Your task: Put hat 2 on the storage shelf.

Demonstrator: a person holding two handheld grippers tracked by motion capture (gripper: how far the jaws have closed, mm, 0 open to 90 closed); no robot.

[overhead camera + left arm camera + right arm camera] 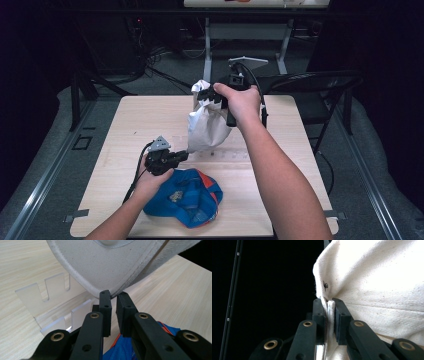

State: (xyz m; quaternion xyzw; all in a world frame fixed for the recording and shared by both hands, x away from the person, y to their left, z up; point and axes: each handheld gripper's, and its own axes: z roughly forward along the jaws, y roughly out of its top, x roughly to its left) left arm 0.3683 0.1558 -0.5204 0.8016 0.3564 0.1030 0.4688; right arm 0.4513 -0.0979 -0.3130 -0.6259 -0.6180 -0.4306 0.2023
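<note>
Pale wooden table — each hand-held gripper, left and right, pinches the white cloth cap.

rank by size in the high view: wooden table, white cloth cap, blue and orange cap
1. light wooden table, largest by far.
2. blue and orange cap.
3. white cloth cap, hanging bunched, so its rank against the blue cap is unsure.

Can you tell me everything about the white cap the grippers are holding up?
The white cloth cap looks like thick cotton canvas with stitched seams and a small metal eyelet. It hangs above the pale wooden table, stretched between two grippers: the right gripper is shut on its upper edge, and the left gripper pinches the tip of its stiff, curved brim.
</note>
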